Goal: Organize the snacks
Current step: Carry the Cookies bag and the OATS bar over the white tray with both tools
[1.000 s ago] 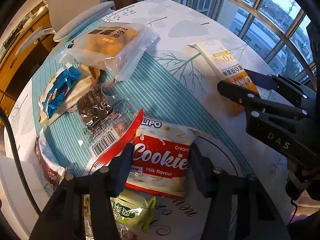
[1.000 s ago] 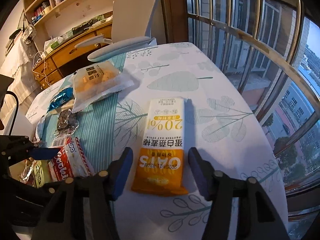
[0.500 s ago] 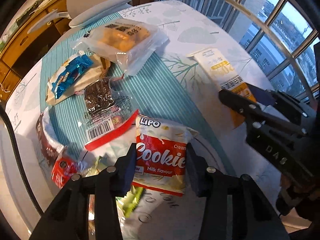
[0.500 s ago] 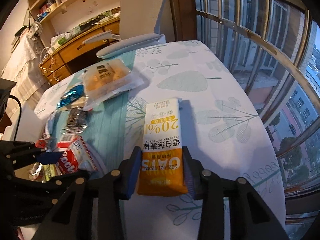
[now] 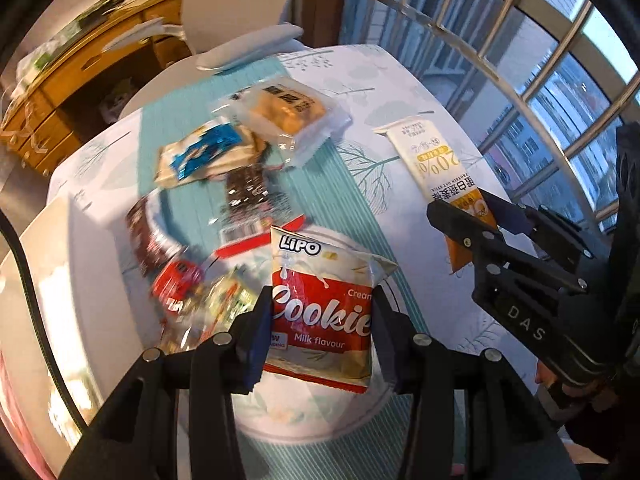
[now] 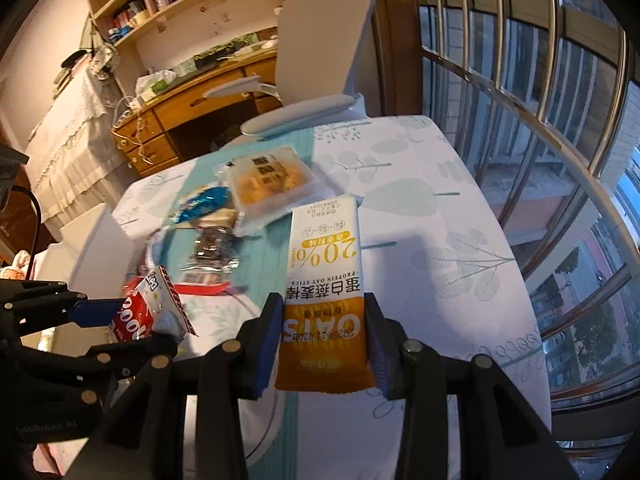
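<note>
Blue-padded fingers [image 5: 258, 332] of the left gripper [image 5: 320, 330] are pinching in on the red-and-white cookie pack [image 5: 322, 308], one pad on each long edge, nearly closed on its lower half, and the pack is looking raised off the table. Over on the right, the right gripper [image 6: 324, 344] is doing the same job: its fingers [image 6: 272, 344] are clamping the orange near end of the oat bar [image 6: 326, 280], narrowed right down to the wrapper's width. Now the relation that matters: both packs are running lengthwise straight away from the fingers, near end gripped, far end free and pointing toward the far side of the table [image 6: 460, 240]. So each one is hanging out ahead of its gripper like a flag. Beyond them, to the far left, the loose pile is waiting on the teal runner [image 5: 320, 192]: the clear bag of yellow pastry [image 5: 286, 114], the blue-printed packet [image 5: 204, 156], the dark brownie [image 5: 248, 192]. By my reading the left gripper is nearer that pile; the right is sitting well apart from it, nearer the window [image 6: 560, 100].
</note>
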`<move>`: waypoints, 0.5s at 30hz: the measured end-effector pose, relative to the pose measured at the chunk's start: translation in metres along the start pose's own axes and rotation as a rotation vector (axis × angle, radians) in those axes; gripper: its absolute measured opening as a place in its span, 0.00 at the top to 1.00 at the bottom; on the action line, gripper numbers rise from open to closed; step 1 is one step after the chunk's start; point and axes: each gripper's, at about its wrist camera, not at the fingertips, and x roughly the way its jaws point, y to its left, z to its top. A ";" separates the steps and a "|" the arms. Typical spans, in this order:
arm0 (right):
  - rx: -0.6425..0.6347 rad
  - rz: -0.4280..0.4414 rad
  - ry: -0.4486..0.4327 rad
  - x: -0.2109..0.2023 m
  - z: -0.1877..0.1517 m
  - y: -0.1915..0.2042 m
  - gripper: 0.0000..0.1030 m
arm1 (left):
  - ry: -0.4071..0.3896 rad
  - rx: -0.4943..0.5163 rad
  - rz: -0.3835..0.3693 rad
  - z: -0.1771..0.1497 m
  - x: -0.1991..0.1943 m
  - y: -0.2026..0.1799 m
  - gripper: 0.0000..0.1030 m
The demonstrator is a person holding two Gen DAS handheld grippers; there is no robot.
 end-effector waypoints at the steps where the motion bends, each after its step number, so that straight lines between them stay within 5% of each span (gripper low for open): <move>1: -0.003 0.008 -0.002 -0.004 0.000 0.002 0.62 | -0.003 -0.014 0.003 -0.003 -0.005 0.002 0.57; 15: -0.040 0.089 -0.038 -0.050 -0.013 0.041 0.62 | -0.021 -0.155 -0.045 -0.067 -0.058 0.045 0.57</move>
